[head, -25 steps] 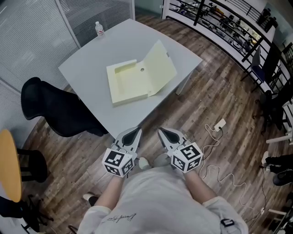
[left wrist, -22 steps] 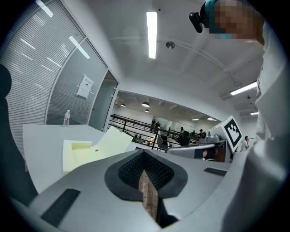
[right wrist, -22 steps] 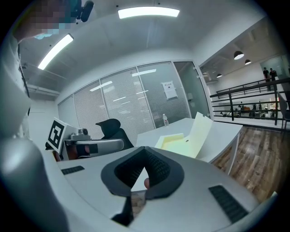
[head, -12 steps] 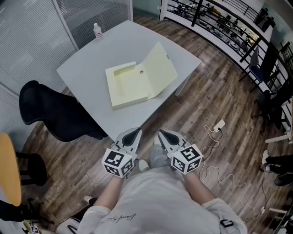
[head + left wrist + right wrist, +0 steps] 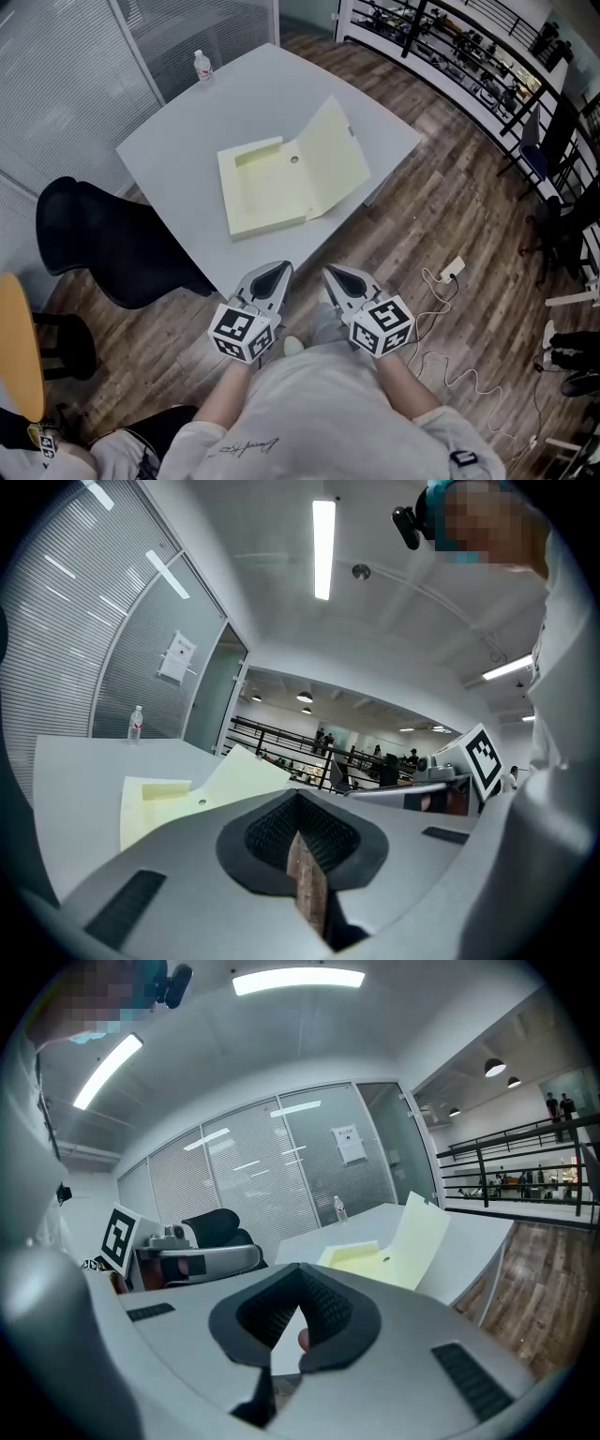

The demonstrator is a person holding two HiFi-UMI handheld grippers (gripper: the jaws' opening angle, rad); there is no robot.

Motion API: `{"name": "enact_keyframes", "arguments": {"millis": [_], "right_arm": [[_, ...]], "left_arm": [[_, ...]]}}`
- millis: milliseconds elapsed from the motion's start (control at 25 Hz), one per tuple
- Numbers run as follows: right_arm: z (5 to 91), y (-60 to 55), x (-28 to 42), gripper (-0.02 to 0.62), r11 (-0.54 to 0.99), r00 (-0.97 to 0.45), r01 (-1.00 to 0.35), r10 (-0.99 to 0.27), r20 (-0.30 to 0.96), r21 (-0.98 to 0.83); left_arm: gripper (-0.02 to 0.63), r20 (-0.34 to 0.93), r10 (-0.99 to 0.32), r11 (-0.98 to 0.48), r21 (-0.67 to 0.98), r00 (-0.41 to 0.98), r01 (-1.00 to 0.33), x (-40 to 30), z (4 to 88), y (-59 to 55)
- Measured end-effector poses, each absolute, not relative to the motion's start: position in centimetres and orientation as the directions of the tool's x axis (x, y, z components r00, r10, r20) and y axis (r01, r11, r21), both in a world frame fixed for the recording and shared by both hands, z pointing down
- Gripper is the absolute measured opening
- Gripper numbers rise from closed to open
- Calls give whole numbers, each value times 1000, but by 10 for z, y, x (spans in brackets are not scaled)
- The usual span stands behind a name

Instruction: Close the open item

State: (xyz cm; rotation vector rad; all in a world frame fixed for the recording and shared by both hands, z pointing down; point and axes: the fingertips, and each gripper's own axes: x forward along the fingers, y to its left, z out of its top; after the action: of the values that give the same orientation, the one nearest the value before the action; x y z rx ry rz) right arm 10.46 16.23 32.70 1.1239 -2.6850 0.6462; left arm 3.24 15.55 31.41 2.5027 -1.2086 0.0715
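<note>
File box (image 5: pixel 267 192) lay open on the counter (image 5: pixel 178 131) at twelve o'clock, lid raised toward two o'clock, nearer my right gripper (image 5: pixel 336 274) than my left gripper (image 5: pixel 277 272); both were closed, empty

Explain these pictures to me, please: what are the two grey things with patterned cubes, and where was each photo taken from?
There is no robot here. A person holds hand-worked tongs in each hand: the left tongs and the right tongs. The patterned cubes are part of them. The picture looking down comes from a camera on the person's head. The other two come from cameras riding on each pair of tongs, looking along the jaws. Ahead is a grey table with a pale yellow box file lying open, its lid raised at an angle. A small bottle stands near the far corner, and a black chair is beside the table. Both tongs look shut and hold nothing. They are close to the person's body, short of the table.
</note>
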Motion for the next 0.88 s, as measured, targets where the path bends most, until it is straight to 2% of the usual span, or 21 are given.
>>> {"name": "enact_keyframes", "arguments": {"millis": [880], "right_arm": [[319,28,129,12,675,-756,-655,-592,281,-340]], "left_arm": [[9,216,-790,-511,284,574,-811,53,310,32]]}}
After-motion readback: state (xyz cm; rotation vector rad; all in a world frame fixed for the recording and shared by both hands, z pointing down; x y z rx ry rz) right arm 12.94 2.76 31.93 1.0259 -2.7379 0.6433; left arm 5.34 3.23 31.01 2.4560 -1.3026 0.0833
